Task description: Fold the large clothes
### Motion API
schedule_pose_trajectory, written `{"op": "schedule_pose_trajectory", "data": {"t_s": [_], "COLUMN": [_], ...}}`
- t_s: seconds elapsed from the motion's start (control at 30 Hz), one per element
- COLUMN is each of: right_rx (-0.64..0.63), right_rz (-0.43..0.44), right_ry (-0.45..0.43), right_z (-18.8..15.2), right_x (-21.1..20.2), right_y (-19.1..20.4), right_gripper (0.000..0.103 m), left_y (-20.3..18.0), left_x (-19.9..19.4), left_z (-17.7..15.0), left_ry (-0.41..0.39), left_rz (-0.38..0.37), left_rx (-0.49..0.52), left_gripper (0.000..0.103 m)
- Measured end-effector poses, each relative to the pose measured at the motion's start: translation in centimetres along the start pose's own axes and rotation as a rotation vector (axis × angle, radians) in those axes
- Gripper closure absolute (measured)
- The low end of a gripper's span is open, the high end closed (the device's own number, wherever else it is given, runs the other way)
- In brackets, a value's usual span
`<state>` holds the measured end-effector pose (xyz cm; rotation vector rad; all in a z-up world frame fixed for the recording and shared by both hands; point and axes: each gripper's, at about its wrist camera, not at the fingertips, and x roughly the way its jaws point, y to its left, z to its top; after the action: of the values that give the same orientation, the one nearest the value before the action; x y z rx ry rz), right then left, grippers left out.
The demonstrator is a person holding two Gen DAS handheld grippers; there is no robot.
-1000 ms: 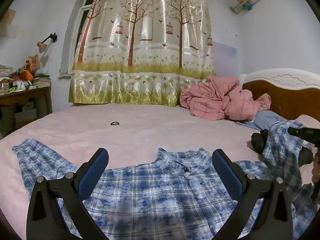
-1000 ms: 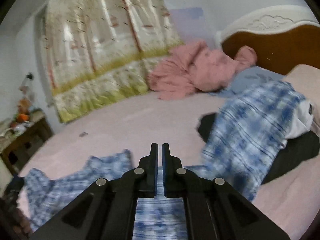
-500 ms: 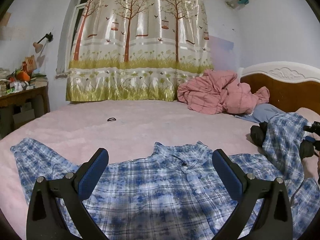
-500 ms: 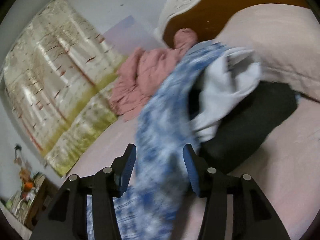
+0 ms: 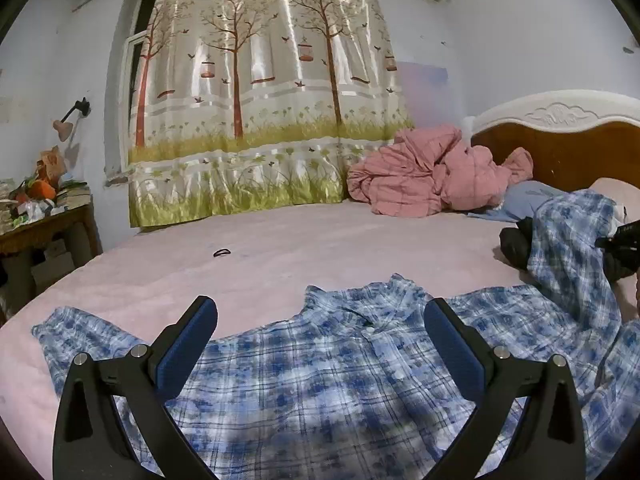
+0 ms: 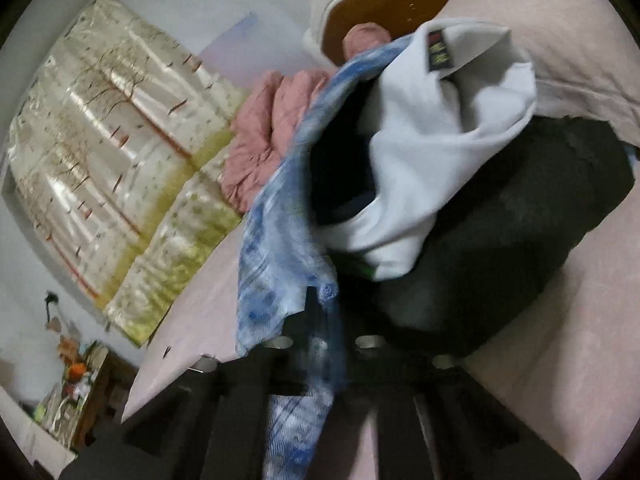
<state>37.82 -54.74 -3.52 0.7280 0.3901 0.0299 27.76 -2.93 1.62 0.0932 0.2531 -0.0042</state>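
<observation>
A blue and white plaid shirt (image 5: 320, 384) lies spread on the pink bed (image 5: 280, 256), collar away from me. My left gripper (image 5: 320, 344) is open and empty, hovering just above the shirt's chest. The shirt's right sleeve (image 5: 568, 248) drapes up over a dark pile at the right. In the right wrist view my right gripper (image 6: 324, 320) is shut on that plaid sleeve (image 6: 276, 256), which runs between the jaws. The right gripper also shows at the left wrist view's right edge (image 5: 618, 236).
A white garment (image 6: 440, 140) and a black garment (image 6: 500, 248) are piled by the headboard (image 5: 560, 140). A pink crumpled quilt (image 5: 432, 176) lies at the far side. A black hair tie (image 5: 222, 253) lies on the bed. A cluttered wooden table (image 5: 36, 224) stands at left.
My right gripper opened, swung toward the clothes pile by the headboard, and has now closed on the plaid sleeve. My left gripper tilted slightly and stays open over the shirt.
</observation>
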Motion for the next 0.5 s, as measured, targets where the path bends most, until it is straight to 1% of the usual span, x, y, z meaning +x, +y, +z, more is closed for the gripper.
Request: {"op": "schedule_pose_trajectory", "data": {"t_s": [0.1, 0.13, 0.2, 0.27, 0.33, 0.43, 0.5], "right_rx": [-0.102, -0.143, -0.201, -0.284, -0.378, -0.485, -0.558], "right_rz": [0.037, 0.08, 0.126, 0.136, 0.16, 0.134, 0.158], "right_ry": [-0.03, -0.033, -0.036, -0.03, 0.017, 0.08, 0.144], "right_z": [-0.2, -0.4, -0.8, -1.7, -3.1, -5.2, -7.3], "right_x": [-1.1, -1.6, -2.6, -3.4, -3.7, -3.6, -3.1], "right_y": [2.6, 3.9, 6.0, 8.4, 11.2, 14.1, 16.3], "right_gripper": [0.1, 0.1, 0.1, 0.1, 0.1, 0.1, 0.1], "left_y": [-0.2, -0.2, -0.2, -0.2, -0.1, 0.1, 0.4], "left_x": [0.0, -0.1, -0.2, -0.4, -0.4, -0.5, -0.4], "left_z": [0.0, -0.1, 0.0, 0.1, 0.1, 0.2, 0.3], "left_ry": [-0.003, -0.005, -0.012, -0.018, -0.018, -0.016, -0.011], "left_rz": [0.01, 0.013, 0.019, 0.022, 0.023, 0.028, 0.027], "left_rx": [0.01, 0.013, 0.015, 0.013, 0.01, 0.001, -0.011], "left_gripper": [0.0, 0.0, 0.0, 0.0, 0.0, 0.0, 0.0]}}
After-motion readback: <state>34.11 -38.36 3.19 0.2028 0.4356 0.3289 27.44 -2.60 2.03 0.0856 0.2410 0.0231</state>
